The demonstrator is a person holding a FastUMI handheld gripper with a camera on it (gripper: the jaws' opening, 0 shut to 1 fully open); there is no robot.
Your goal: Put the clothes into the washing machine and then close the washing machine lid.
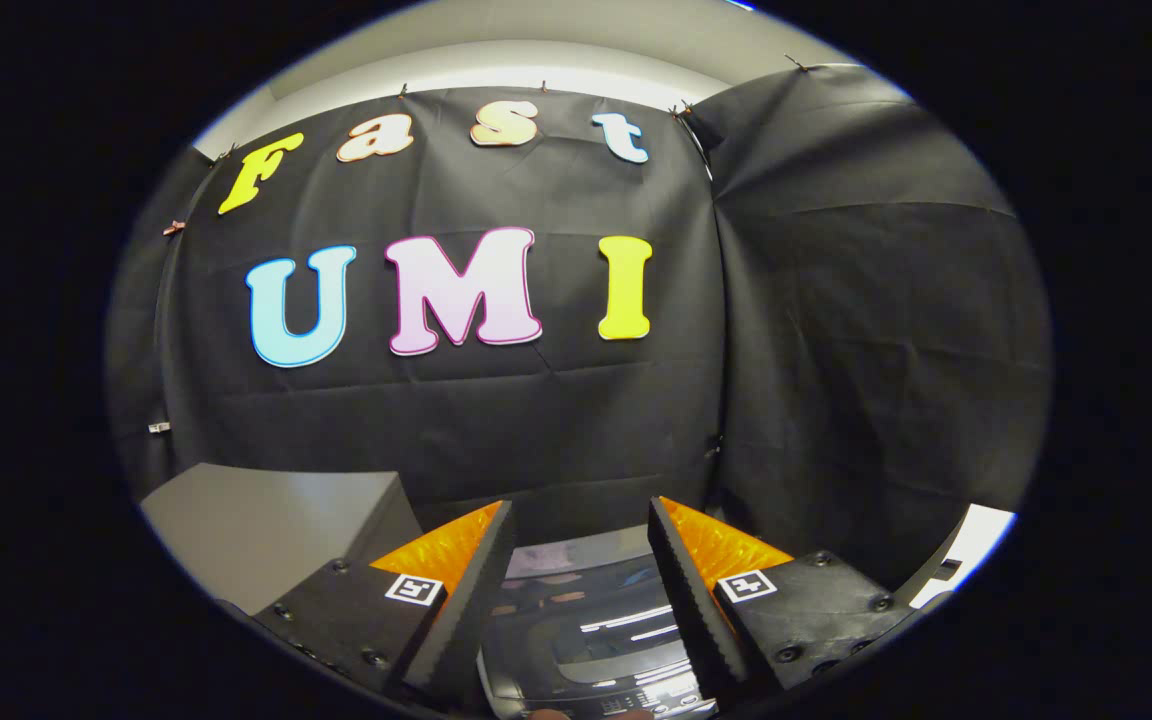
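The gripper point(581, 520) is hovering with its 2 fingers spread wide and nothing between them, pointing at the booth's black cloth wall point(556, 420) at 12 o'clock. The washing machine's glossy dark lid point(596, 620) is lying below and between the fingers at 6 o'clock, apparently closed, with a grey box point(266, 530) at 9 o'clock. No clothes are visible, so the person should probably be tilting the gripper down to find them, keeping the fingers spread.

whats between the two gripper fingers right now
Nothing is gripped. In the gripper view the gripper is open, and through the gap shows the glossy dark top of the washing machine, lying below and just ahead, with the black cloth wall beyond.
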